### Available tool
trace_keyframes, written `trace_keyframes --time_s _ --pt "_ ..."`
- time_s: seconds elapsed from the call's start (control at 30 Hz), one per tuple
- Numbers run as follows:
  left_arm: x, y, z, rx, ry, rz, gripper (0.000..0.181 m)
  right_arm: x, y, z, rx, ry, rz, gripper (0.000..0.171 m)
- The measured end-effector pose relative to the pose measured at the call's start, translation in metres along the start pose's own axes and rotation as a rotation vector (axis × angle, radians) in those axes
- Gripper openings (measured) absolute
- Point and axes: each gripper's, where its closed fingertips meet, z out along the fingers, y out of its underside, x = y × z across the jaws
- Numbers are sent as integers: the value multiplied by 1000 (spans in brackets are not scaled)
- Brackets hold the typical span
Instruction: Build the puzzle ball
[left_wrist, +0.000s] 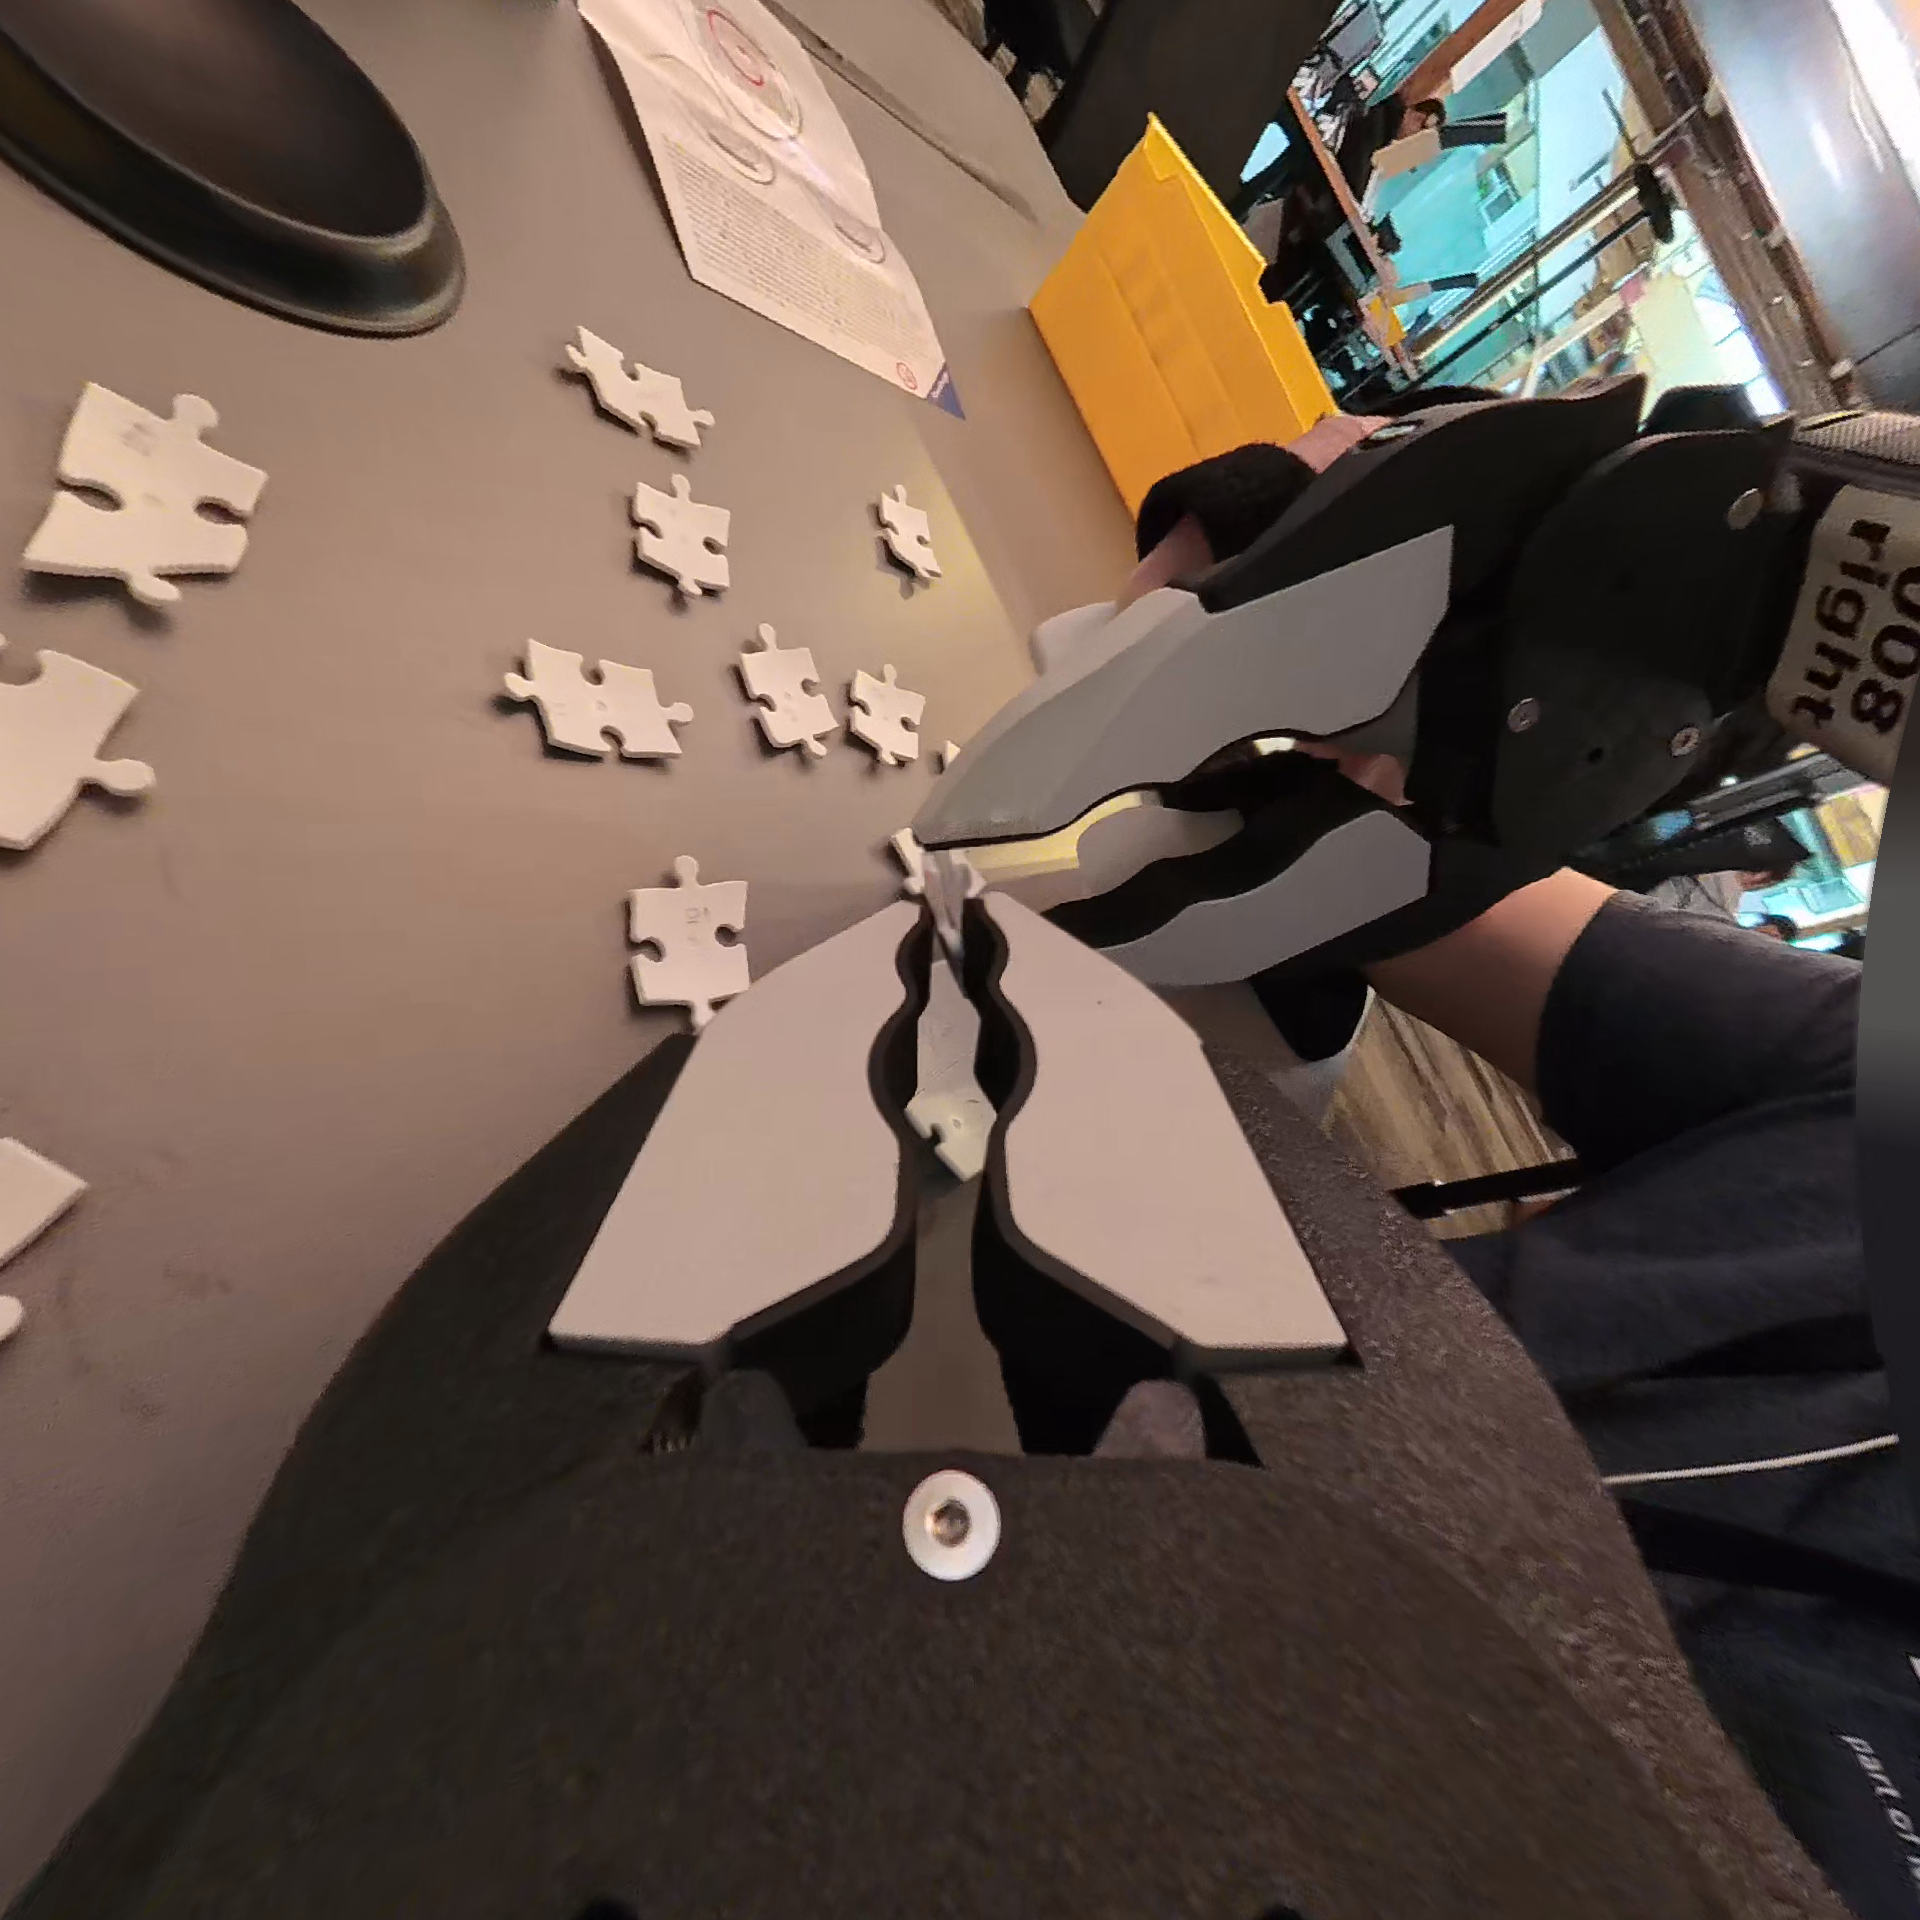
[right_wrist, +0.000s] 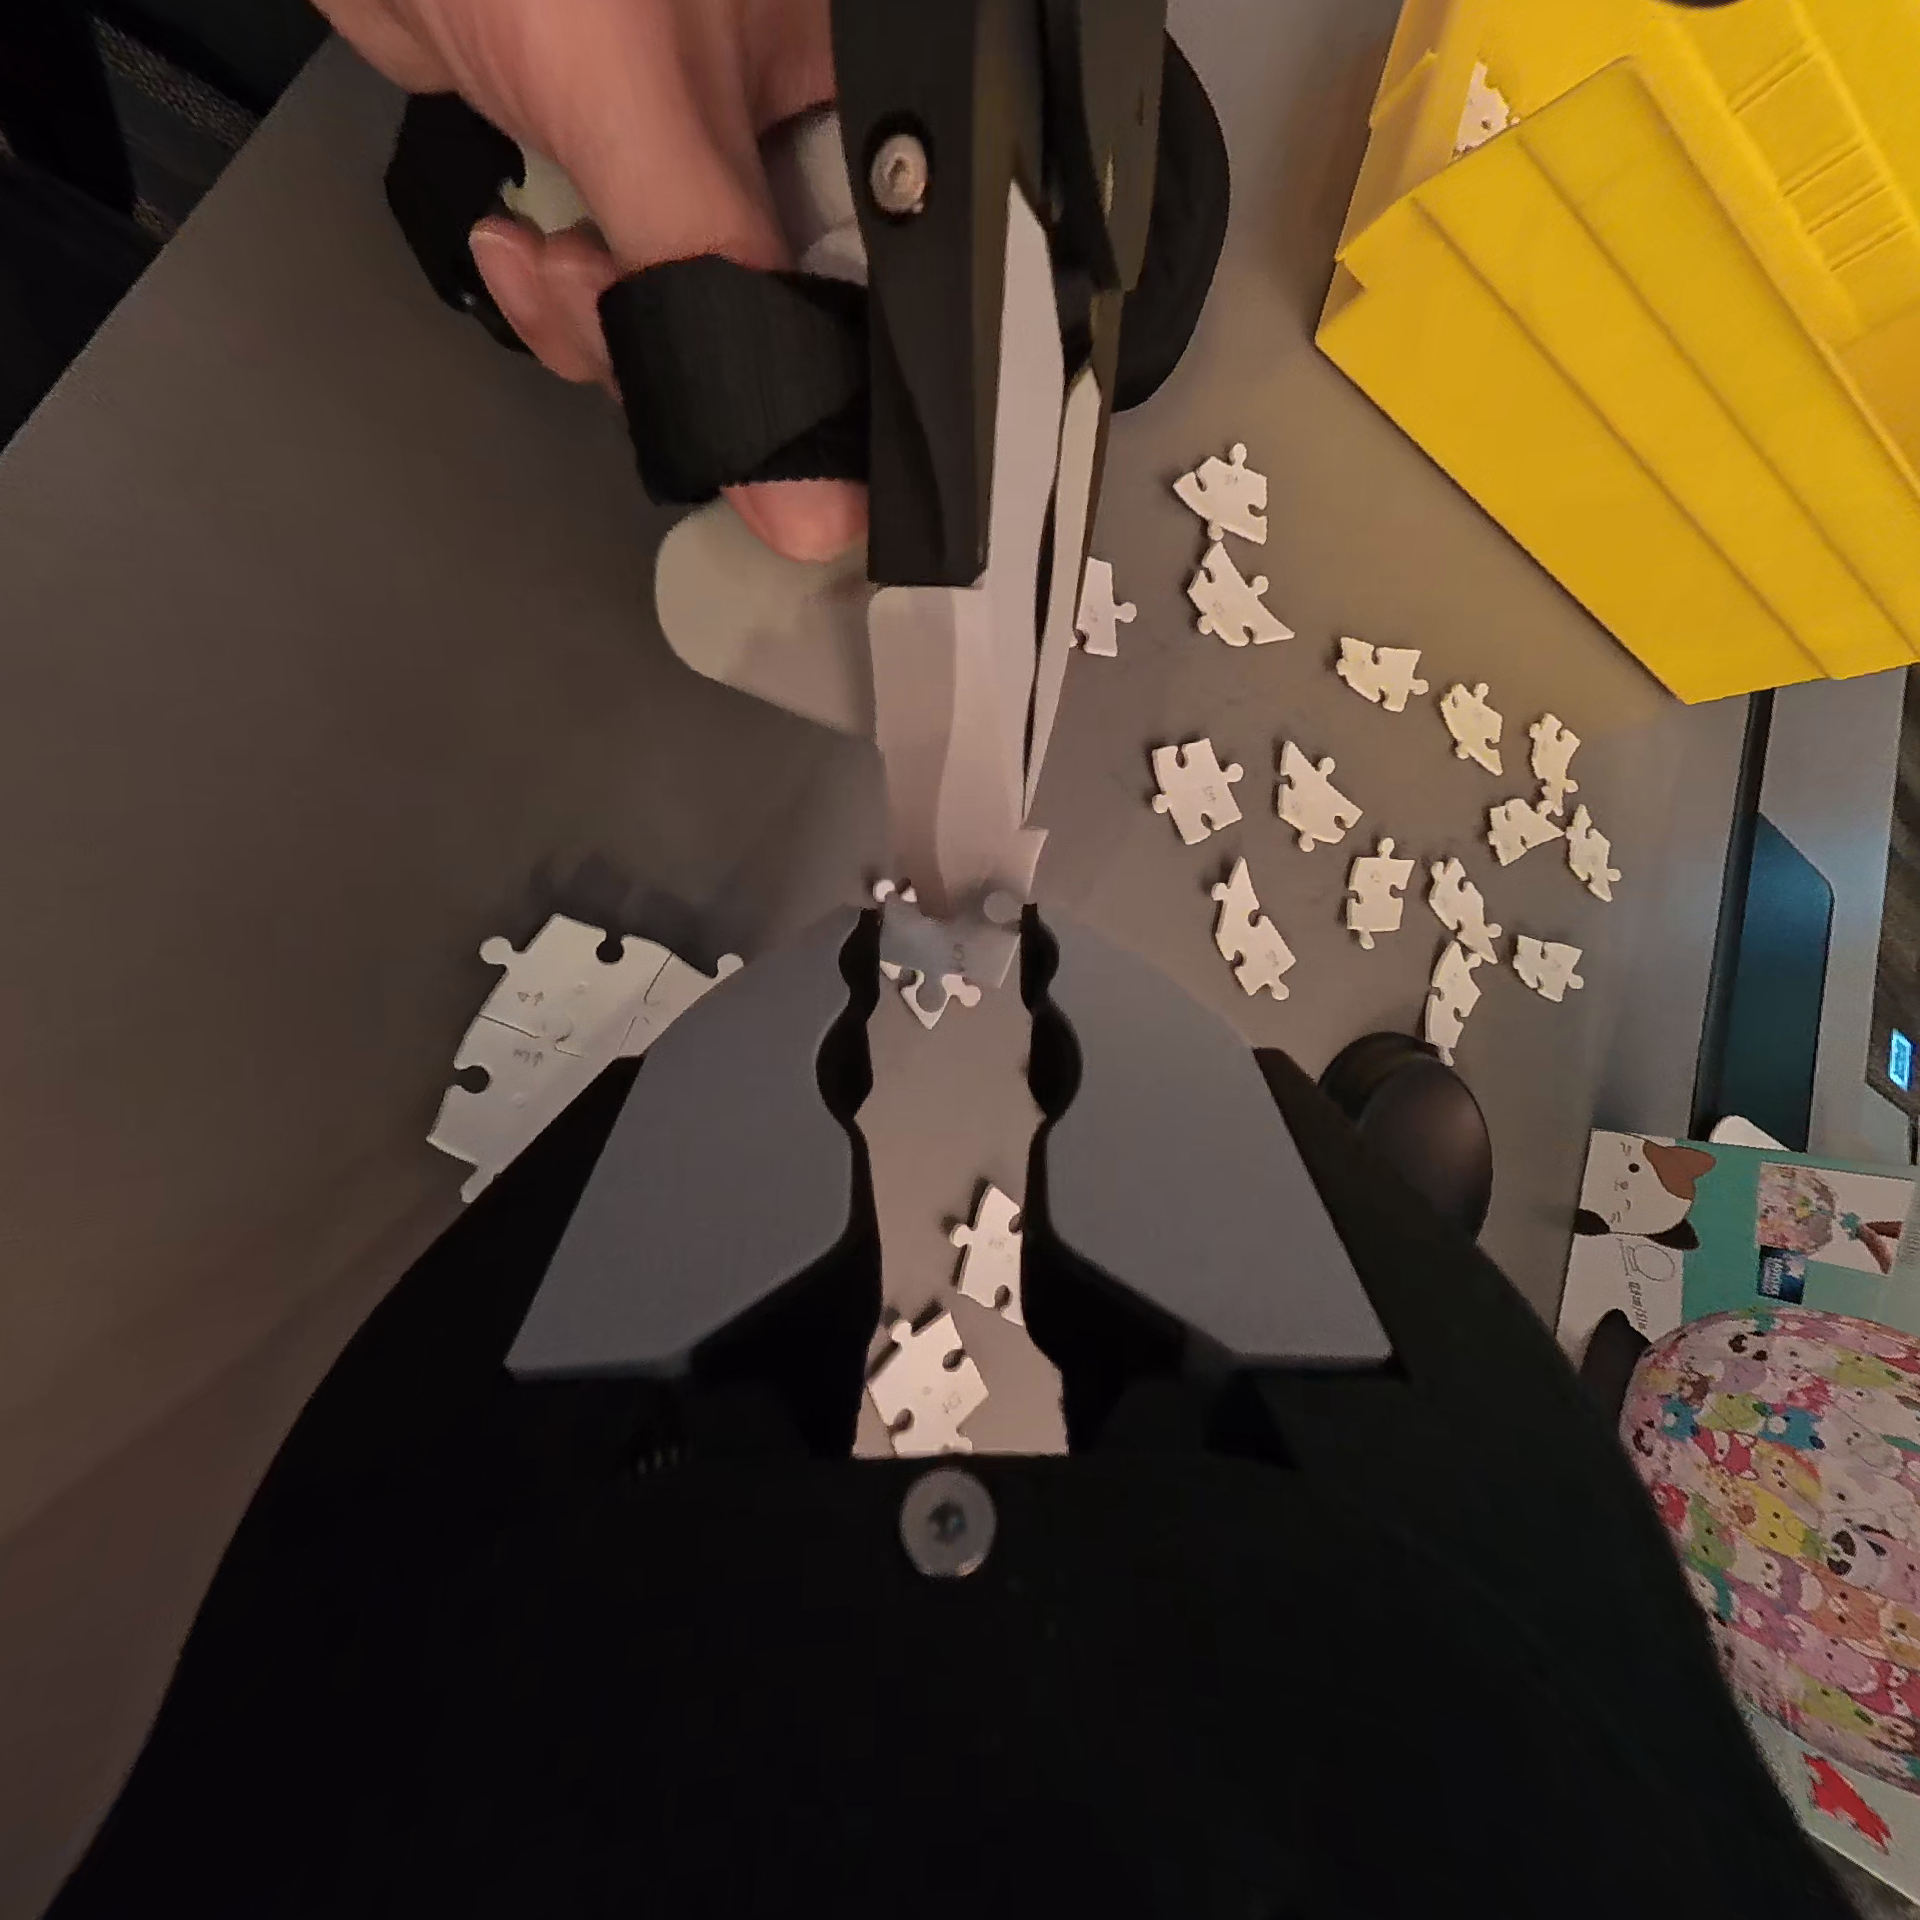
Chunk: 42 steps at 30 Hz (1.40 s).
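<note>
1. Left wrist view: the left hand-held gripper (left_wrist: 945, 914) has its grey fingers nearly together, pinching a white cardboard puzzle piece (left_wrist: 951, 1049) that stands on edge in the slot between them. The right hand-held gripper (left_wrist: 935, 836) comes in from the right, its tips meeting the upper end of the same piece. The slit between its tips is thin, but what they grip cannot be told from here.
2. More loose white jigsaw pieces (left_wrist: 597, 707) lie spread across the grey desk (left_wrist: 312, 935). A round black tray (left_wrist: 312, 229) sits at the upper left, a white printed instruction sheet (left_wrist: 779, 177) lies beside it, and a yellow plastic bin (left_wrist: 1174, 312) stands farther back.
3. Right wrist view: the right hand-held gripper (right_wrist: 945, 920) clamps a pale piece across its tips, which stand narrowly apart, just as wide as the piece. The left hand-held gripper (right_wrist: 961, 862) reaches down from above, held by a person's hand (right_wrist: 644, 187) through a black strap, and meets that piece.
4. A joined curved section of white pieces (right_wrist: 551, 1029) lies at the left on the desk. Scattered pieces lie to the right, near the yellow bin and a colourful puzzle box (right_wrist: 1766, 1455).
</note>
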Motion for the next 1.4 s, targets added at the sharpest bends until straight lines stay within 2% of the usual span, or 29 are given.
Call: trace_keyframes --time_s 0.2,0.37,0.5,0.73,0.9,1.13,1.4 --pt "-8 3 -11 13 -10 -16 2 -3 -5 3 55 -19 77 30" --pt "-16 9 -22 -2 -50 -15 2 -7 -9 4 136 -94 278 31" --pt "-13 13 -25 -11 -71 3 2 -5 -12 5 173 -98 361 31" --pt "-9 20 -22 -67 -112 51 2 -2 0 10 138 -95 379 31" --pt "-9 22 -22 -77 -101 24 2 -1 6 13 112 -80 362 31" --pt "-8 32 -19 -99 -74 -28 2 -4 3 11 164 -147 384 30" --pt "-2 41 -13 -113 -49 -65 2 0 7 12 147 -108 349 29"
